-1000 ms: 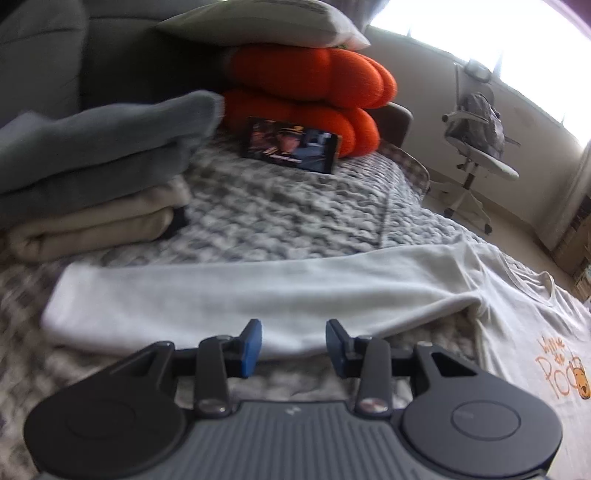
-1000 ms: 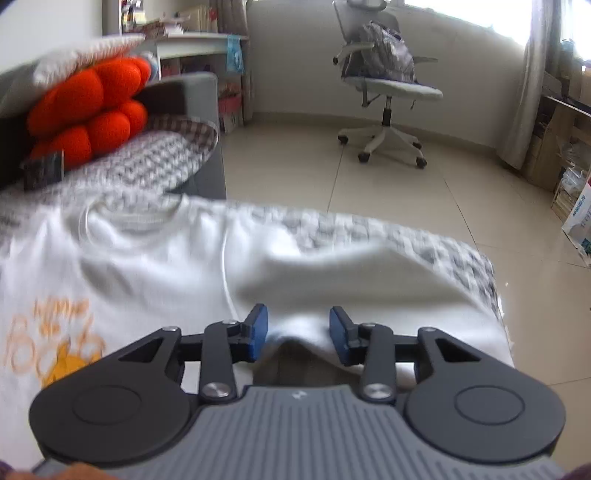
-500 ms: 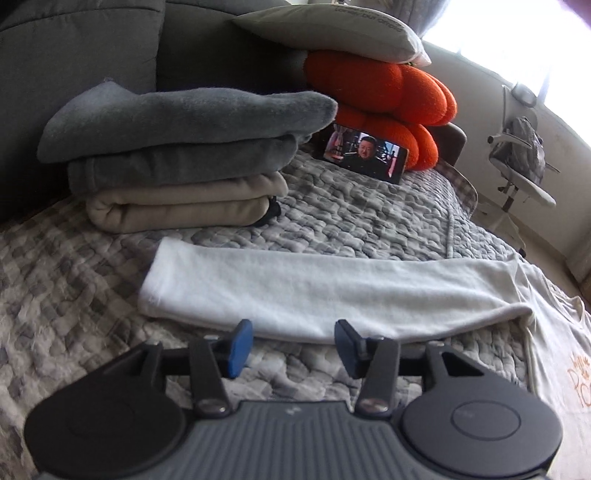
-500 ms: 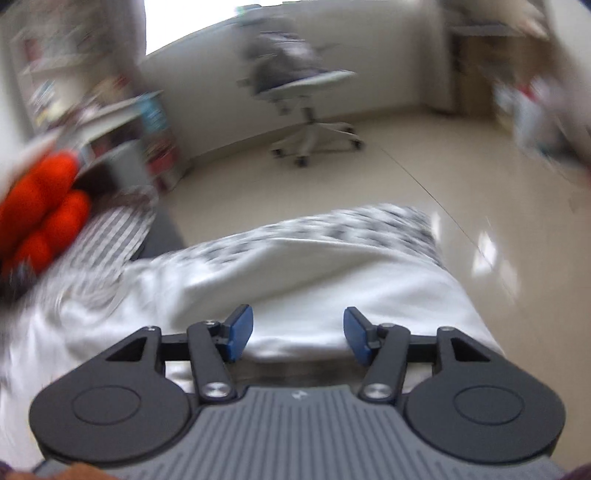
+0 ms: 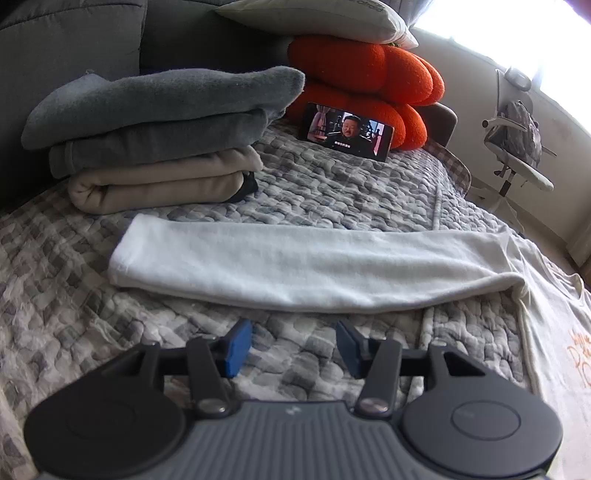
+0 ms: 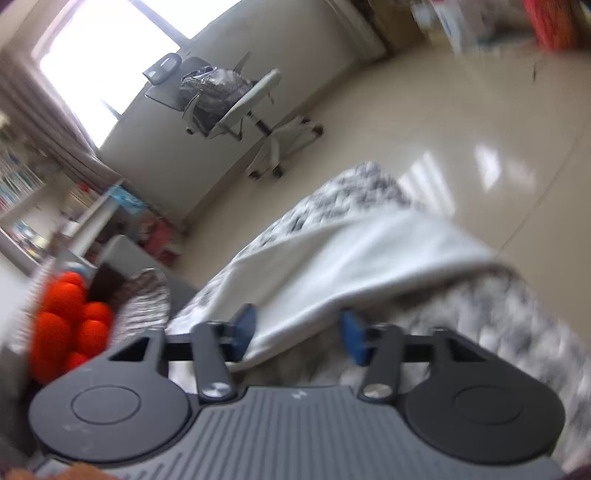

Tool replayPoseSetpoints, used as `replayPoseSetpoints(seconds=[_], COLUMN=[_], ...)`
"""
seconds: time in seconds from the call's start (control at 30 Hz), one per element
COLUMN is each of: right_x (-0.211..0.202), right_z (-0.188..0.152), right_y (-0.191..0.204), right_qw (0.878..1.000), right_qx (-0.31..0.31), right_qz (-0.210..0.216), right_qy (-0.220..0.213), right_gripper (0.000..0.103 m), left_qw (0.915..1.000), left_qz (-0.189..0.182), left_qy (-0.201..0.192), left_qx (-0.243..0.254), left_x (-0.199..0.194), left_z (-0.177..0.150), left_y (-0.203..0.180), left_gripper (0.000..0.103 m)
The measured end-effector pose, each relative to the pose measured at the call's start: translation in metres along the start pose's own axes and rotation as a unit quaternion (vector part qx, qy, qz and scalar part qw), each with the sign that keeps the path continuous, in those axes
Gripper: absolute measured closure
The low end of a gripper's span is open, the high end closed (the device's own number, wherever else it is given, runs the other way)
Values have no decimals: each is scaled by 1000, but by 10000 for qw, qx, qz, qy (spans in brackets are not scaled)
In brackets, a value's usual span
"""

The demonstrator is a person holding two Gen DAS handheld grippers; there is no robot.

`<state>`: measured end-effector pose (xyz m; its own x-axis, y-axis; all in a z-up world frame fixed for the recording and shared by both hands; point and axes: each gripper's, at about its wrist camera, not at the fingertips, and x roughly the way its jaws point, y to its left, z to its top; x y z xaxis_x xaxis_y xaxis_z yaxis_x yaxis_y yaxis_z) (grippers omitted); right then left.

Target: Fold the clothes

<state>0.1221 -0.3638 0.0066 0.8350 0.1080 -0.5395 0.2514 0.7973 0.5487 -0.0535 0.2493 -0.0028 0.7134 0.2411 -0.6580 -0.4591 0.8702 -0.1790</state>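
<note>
On the quilted bed cover: a white long-sleeved shirt [image 5: 314, 269] lies spread flat, with both grippers low over its two sleeves.
Left gripper [image 5: 293, 349]: held level and low above the grey checked quilt [image 5: 332, 192], pointing along the bed toward the cushions; its blue pads [image 5: 236, 345] stand wide apart with nothing between them.
Left gripper's place: just short of the near edge of the left sleeve [image 5: 258, 266], not touching it.
Left sleeve: stretched straight across the left wrist view, cuff toward the folded stack, shoulder end joining the shirt body with orange print [image 5: 580, 354] at the right edge.
Right gripper [image 6: 299, 334]: rolled to one side, so the room stands tilted in its view; the picture is blurred.
Right gripper's fingers [image 6: 245, 326]: spread apart, holding nothing; the edge of the other sleeve [image 6: 351, 258] lies between and just beyond them, but whether a pad touches cloth cannot be told.
Folded stack [image 5: 159, 136]: grey over beige items, beside the sleeve cuff at the back left.
Phone [image 5: 349, 131]: propped against the orange cushion [image 5: 369, 81], screen lit, with a pale pillow [image 5: 317, 16] on top.
Office chair [image 6: 236, 107]: on the tiled floor beyond the bed, carrying a bag.
</note>
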Motion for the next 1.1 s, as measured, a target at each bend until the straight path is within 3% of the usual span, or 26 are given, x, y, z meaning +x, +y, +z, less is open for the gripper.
replayPoseSetpoints(seconds=[0.17, 0.23, 0.37, 0.47, 0.7, 0.87, 0.9, 1.0, 1.1], right_x=[-22, -16, -5, -4, -23, -36, -37, -39, -38], right_z=[-5, -5, -5, -6, -12, -37, -43, -66, -96], right_y=[16, 11, 0, -6, 47, 106, 117, 146, 177], right_qw=[9927, 9914, 9872, 9843, 9803, 9653, 9611, 9478, 9235], right_qx=[-736, -858, -1099, -1238, -1879, -2606, -2735, -3059, -3593], right_qz=[-516, -684, -1020, -1158, -531, 195, 359, 833, 1207], right_qy=[-799, -716, -548, -484, -312, 19, 105, 349, 587], right_gripper=[94, 103, 103, 92, 91, 88, 84, 52, 51], left_qw=[10000, 10000, 10000, 9999, 9954, 9930, 9923, 9894, 9886], left_qz=[-8, 0, -43, 12, 337, 532, 556, 615, 697], left_qy=[-3, 11, 51, 27, -91, -104, -64, 31, 140], left_qx=[69, 79, -68, -130, -897, -1047, -1103, -1314, -1326], left_x=[1, 0, -3, -9, -17, -18, -16, -10, -1], left_z=[1, 1, 3, 5, 25, 39, 42, 48, 51], left_y=[1, 1, 8, 18, 67, 90, 95, 109, 116], left_gripper=[51, 51, 51, 51, 48, 44, 44, 44, 40])
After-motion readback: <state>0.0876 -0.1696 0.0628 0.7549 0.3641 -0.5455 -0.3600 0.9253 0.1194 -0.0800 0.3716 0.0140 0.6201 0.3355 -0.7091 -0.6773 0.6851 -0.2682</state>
